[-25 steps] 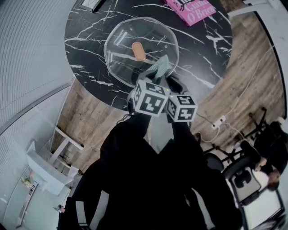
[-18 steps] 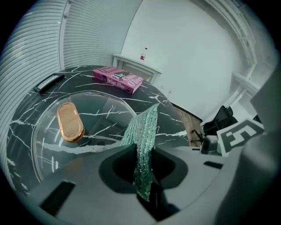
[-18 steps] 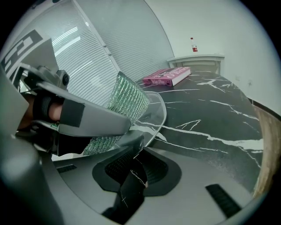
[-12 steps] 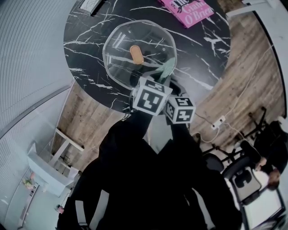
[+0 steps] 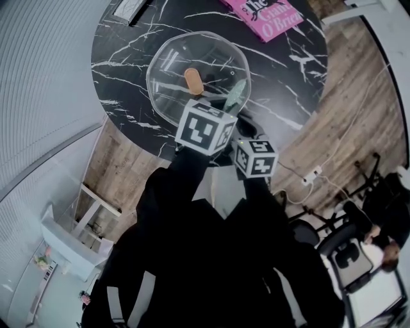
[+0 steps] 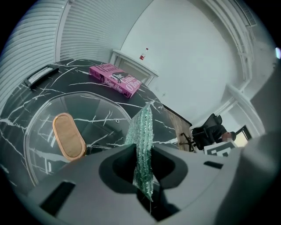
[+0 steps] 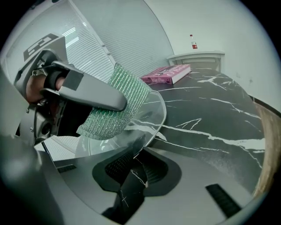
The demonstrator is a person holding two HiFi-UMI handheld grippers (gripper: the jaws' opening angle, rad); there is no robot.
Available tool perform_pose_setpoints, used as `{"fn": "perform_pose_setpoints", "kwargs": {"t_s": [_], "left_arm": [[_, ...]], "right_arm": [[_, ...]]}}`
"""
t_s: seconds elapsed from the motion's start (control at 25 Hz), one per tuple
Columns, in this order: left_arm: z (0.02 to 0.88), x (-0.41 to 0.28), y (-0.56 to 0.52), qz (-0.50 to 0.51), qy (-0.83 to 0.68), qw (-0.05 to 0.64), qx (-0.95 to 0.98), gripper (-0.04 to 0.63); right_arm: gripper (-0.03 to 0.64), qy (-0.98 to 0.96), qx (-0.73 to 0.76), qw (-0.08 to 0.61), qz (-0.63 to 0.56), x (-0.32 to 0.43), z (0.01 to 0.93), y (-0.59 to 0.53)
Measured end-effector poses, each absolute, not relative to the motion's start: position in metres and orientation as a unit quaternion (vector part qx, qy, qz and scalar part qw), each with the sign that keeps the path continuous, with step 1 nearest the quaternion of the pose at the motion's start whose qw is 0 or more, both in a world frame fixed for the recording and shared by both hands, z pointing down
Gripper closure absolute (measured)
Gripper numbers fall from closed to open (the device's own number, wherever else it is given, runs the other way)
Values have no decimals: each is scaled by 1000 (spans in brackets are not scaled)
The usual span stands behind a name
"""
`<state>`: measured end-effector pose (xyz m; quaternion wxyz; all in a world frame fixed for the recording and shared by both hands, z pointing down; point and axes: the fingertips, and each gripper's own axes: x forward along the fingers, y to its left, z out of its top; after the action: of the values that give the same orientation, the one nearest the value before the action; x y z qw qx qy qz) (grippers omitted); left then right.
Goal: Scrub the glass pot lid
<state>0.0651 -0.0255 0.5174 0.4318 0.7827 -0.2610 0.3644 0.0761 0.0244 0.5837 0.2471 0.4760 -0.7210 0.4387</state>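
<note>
- The left gripper (image 6: 141, 169) has its fingers pinching a green mesh scrubber (image 6: 141, 132), which stands upright between them.
- The right gripper (image 7: 137, 169) has its fingers clamped on the rim of the glass pot lid (image 5: 173, 64).
- The lid, with its wooden knob (image 5: 193, 80), sits over the black marble table (image 5: 288, 70); the scrubber lies against its glass near the gripped edge.
- A pink book (image 5: 268, 14) lies at the table's far side.

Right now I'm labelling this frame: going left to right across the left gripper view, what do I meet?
Wooden lid knob → green scrub cloth → person in black, far off.
</note>
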Motion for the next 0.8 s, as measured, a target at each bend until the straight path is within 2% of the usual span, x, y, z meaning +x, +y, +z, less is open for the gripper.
{"fn": "perform_pose_setpoints", "kwargs": {"t_s": [0.16,0.48,0.8], "left_arm": [[517,62,-33,396,-260,398,786,531],[516,65,-47,476,-268,290,786,531],[527,48,-64,543,-261,225,765,532]], "right_arm": [[556,-720,472,248,444,75,584,24],[555,-716,469,254,449,74,581,24],[555,-719,471,266,436,76,584,25]]}}
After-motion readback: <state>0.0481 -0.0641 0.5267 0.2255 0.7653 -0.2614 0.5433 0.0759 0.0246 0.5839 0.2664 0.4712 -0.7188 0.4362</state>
